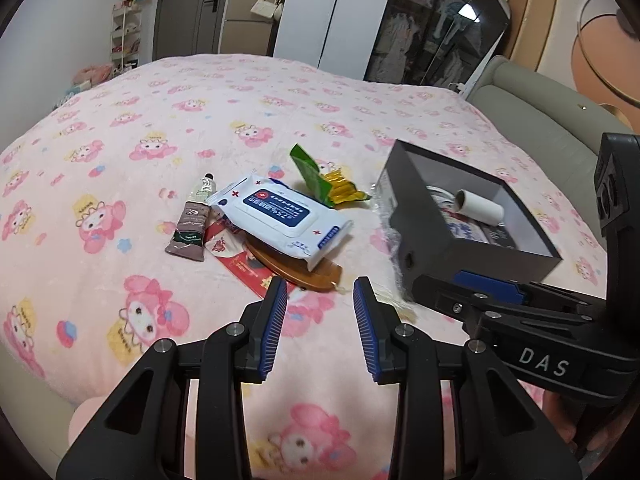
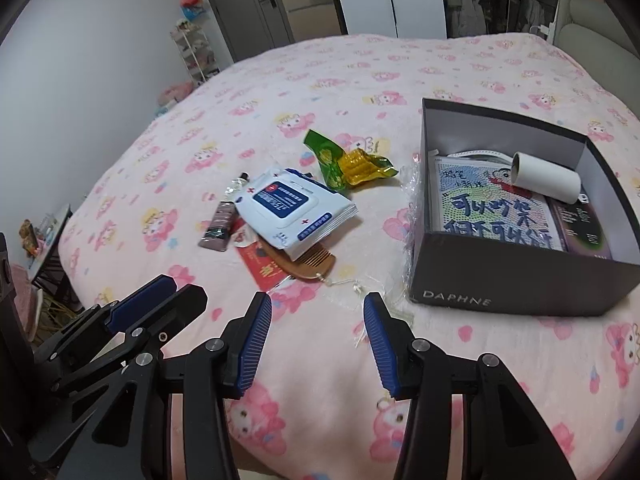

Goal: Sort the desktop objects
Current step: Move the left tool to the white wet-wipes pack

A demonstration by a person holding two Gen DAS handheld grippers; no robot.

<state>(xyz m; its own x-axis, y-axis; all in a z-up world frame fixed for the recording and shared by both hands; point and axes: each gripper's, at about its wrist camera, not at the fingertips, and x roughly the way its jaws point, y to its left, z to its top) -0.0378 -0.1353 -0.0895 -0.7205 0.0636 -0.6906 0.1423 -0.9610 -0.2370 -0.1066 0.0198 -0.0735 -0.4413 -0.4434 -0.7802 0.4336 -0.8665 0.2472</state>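
Observation:
A pile lies mid-bed: a white and blue wipes pack (image 1: 280, 216) (image 2: 294, 210) on top of a wooden comb (image 1: 298, 266) (image 2: 306, 264) and a red envelope (image 1: 244, 262) (image 2: 262, 270), with a brown tube (image 1: 192, 222) (image 2: 222, 226) at its left and a green and yellow wrapper (image 1: 324, 182) (image 2: 348, 162) behind. A dark box (image 1: 424, 236) (image 2: 516, 280) on the right holds a white roll (image 1: 480, 206) (image 2: 546, 178), a beaded picture and a dark packet. My left gripper (image 1: 320, 290) and right gripper (image 2: 318, 304) hover open and empty, short of the comb.
Everything rests on a pink cartoon-print bed cover (image 1: 160, 128) (image 2: 360, 80). Crinkled clear plastic (image 2: 408, 188) lies against the box's left side. A grey headboard (image 1: 540, 108) runs along the right. Shelves, a door and wardrobes stand beyond the bed.

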